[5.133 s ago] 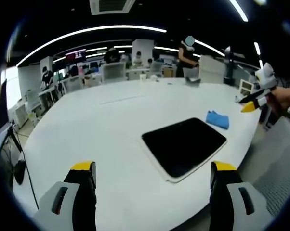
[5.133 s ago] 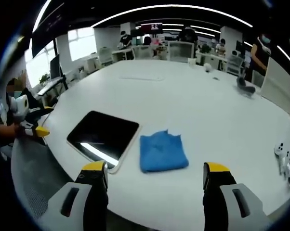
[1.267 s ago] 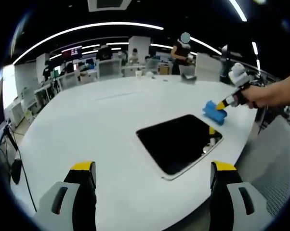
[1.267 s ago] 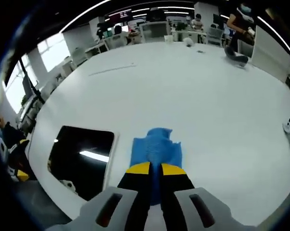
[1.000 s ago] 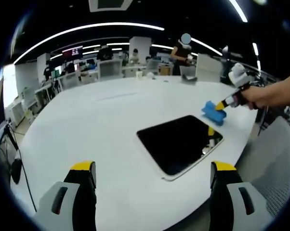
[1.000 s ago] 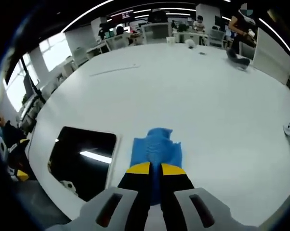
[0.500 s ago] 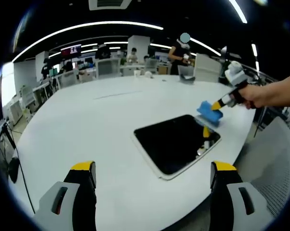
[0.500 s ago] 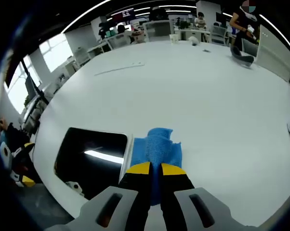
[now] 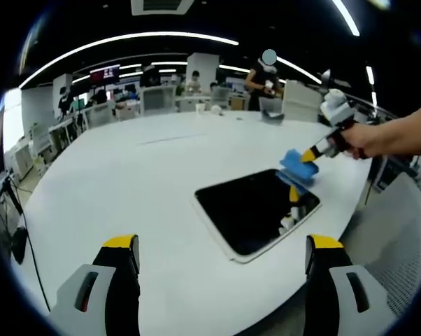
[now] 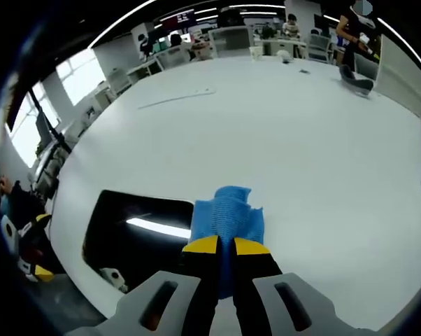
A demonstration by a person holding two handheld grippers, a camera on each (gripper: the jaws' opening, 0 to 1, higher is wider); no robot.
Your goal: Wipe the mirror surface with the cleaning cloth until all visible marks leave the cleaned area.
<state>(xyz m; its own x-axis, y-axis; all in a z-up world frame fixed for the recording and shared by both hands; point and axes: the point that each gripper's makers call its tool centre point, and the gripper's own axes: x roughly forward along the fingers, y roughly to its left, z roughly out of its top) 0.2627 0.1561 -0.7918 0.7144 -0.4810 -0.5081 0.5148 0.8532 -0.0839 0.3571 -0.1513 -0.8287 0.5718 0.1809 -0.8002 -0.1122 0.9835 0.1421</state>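
Contact between cloth and glass is only marginal at this moment. Your right claw (image 10: 220, 246) has its yellow-tipped jaws pinched together on the near edge of the cleaning cloth (image 10: 226, 215), and the cloth sits at the mirror's edge, part of it over the corner nearest that claw. In the left gripper view the same cloth (image 9: 296, 166) appears raised at that corner of the mirror (image 9: 254, 210), with your right hand (image 9: 354, 140) behind it. Your left claw (image 9: 221, 250) hangs above the near rim of the surface (image 9: 126, 182), jaws spread wide and holding nothing.

Risks from here, as I judge them:
- The grip takes one edge only. The cloth is a soft, ribbed blue weave, bunched and limp; it could fold under or drag free, leaving hard jaw tips on the glass.
- The mirror is a thin, dark, glossy rectangle with rounded corners and a pale border, lying flat and unheld near the rim of a smooth white round surface. A sideways push could slide it toward that rim.
- No marks can be made out on the glass, which reflects a ceiling light strip and the claw. You could mistake reflections for smears, or miss real ones.

Steadying the mirror with the left claw would seem prudent.
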